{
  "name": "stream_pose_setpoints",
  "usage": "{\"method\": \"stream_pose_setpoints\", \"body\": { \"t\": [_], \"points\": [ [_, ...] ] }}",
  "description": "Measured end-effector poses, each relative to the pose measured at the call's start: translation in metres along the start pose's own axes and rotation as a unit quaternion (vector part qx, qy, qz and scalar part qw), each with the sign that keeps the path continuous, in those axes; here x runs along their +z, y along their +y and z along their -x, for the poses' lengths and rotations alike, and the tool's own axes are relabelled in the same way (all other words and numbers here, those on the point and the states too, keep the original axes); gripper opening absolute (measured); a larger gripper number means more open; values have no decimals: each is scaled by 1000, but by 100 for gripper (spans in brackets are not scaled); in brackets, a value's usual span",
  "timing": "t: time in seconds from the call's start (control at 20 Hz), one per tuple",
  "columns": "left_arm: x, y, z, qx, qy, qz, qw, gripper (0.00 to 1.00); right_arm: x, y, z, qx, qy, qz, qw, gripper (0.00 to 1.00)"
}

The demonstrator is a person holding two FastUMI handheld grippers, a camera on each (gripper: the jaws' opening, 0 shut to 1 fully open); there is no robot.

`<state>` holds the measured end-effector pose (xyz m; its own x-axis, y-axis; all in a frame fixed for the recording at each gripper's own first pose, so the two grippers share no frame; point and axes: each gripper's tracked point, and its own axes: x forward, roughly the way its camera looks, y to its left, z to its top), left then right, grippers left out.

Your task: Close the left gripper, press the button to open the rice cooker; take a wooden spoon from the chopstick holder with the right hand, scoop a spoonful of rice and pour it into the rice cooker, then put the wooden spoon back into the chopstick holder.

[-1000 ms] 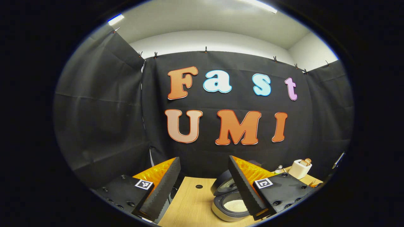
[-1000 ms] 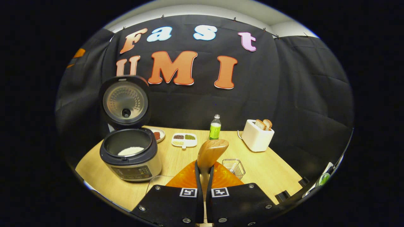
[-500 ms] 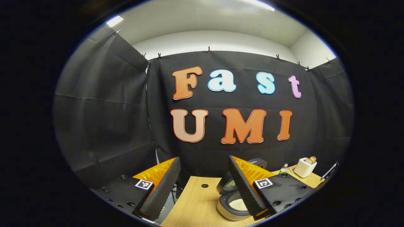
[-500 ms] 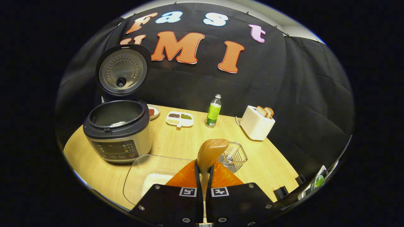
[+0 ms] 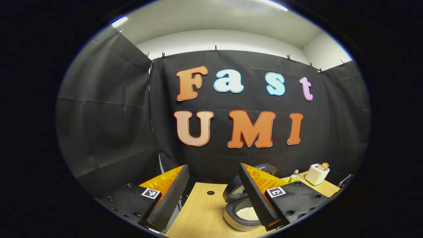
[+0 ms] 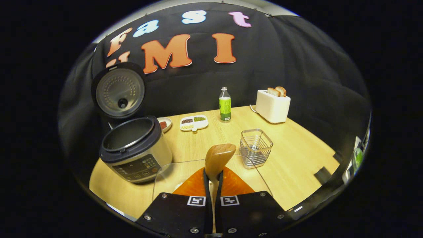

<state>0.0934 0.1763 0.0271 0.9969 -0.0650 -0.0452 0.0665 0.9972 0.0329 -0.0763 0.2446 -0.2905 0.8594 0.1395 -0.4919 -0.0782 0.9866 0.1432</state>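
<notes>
Wooden table (image 6: pixel 297 158), open rice cooker (image 6: pixel 137 155), wire chopstick holder (image 6: pixel 255 147), toaster (image 6: pixel 273 105), green bottle (image 6: pixel 225 105), glass container (image 6: pixel 168 175)

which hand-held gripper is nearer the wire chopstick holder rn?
Right. The right hand-held gripper, shut on the wooden spoon, is just beside the chopstick holder. The left hand-held gripper hangs open by the rice cooker.

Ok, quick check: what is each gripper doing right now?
Left gripper: open, holding nothing.
Right gripper: shut on the wooden spoon.
</notes>
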Motion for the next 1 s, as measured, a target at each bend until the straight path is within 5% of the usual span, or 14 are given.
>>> {"method": "stream_pose_setpoints", "body": {
  "t": [0.3, 0.6, 1.0],
  "points": [
    [-8, -12, -10, -14, 7, -1, 1000, 97, -12, 4, -3, 41, 1, -169, 985, 2],
    [-13, -16, -15, -20, 14, -9, 1000, 99, -22, -19, -11, 70, 33, -301, 950, 2],
    [-6, -20, -10, -26, 6, -3, 1000, 100, -22, -34, -8, 97, 42, -472, 875, 2]
  ]
}}
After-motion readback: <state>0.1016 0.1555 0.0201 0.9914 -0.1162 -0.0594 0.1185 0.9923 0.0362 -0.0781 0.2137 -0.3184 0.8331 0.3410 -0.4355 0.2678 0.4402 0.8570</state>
